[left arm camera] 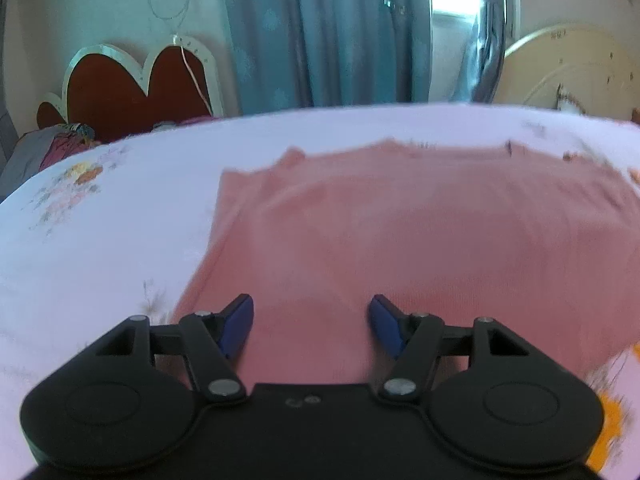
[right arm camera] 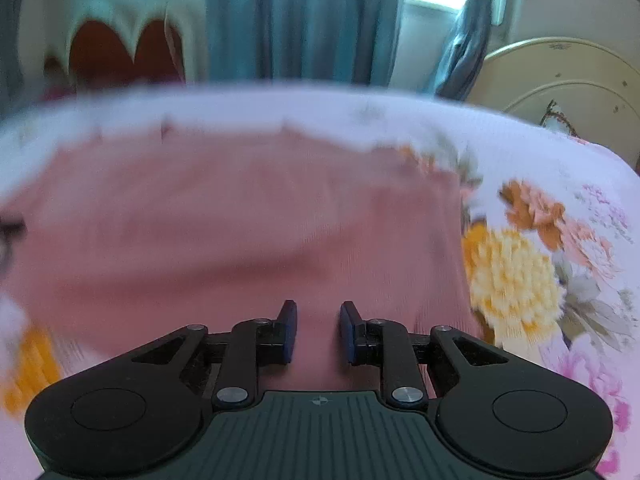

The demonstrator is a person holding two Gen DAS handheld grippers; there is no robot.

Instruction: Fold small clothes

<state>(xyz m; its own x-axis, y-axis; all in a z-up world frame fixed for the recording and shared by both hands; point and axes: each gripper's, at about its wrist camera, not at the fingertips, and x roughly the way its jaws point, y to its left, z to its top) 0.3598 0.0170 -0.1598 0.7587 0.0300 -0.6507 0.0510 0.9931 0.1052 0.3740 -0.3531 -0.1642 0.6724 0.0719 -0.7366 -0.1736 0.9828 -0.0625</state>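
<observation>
A pink garment [left arm camera: 400, 232] lies spread flat on a bed with a white floral sheet [left arm camera: 100, 240]; both views are blurred. My left gripper [left arm camera: 312, 304] hovers over the garment's near left part, its blue pads [left arm camera: 240, 320] wide apart with nothing between them. In the right wrist view the same pink garment [right arm camera: 240, 232] fills the middle. My right gripper [right arm camera: 318, 306] is over its near right part, close to the right edge. Its blue pads [right arm camera: 289, 328] stand a narrow gap apart, with only the cloth below showing through.
Large orange and yellow flowers are printed on the sheet [right arm camera: 520, 272] right of the garment. A red headboard with white trim [left arm camera: 132, 88] and a heap of clothes [left arm camera: 52, 148] are at the far left. Blue curtains [left arm camera: 320, 32] hang behind. A cream curved panel [left arm camera: 568, 68] stands at the far right.
</observation>
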